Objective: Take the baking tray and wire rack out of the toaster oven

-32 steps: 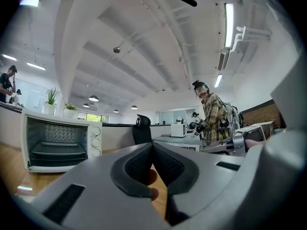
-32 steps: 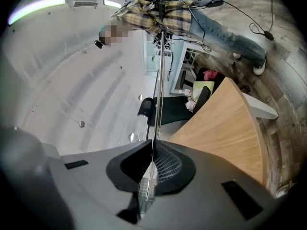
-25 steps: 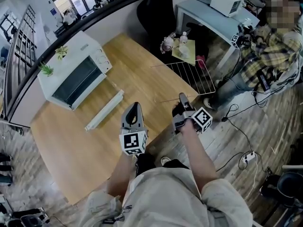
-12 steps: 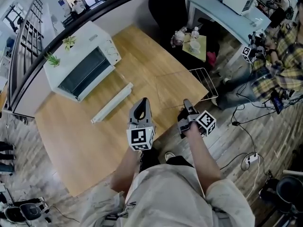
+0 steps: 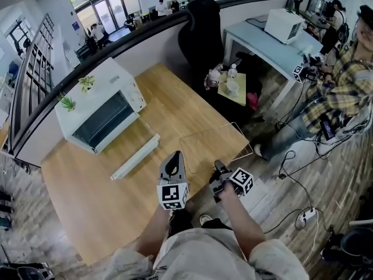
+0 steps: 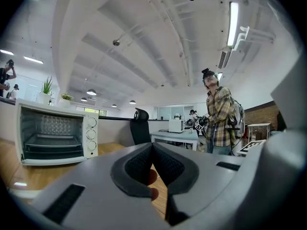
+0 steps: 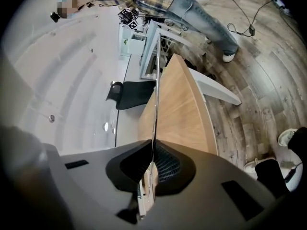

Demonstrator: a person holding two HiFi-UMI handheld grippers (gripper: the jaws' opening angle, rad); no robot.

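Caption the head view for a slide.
Right tongs grip the wire rack at the table corner, toaster oven beyond.

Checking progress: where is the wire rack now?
In the head view, the wire rack is over the wooden table's near right corner, its near edge clamped in the right gripper, right of the toaster oven.

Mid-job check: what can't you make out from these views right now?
- Wire rack: in the head view its thin wires fade into the wood, so I cannot tell whether it touches the table or hangs above it. The right gripper view shows it only edge-on.
- Toaster oven cavity: dark and small in the head view; the left gripper view leaves unclear whether anything is inside.
- Long pale object on the table: too small to identify.
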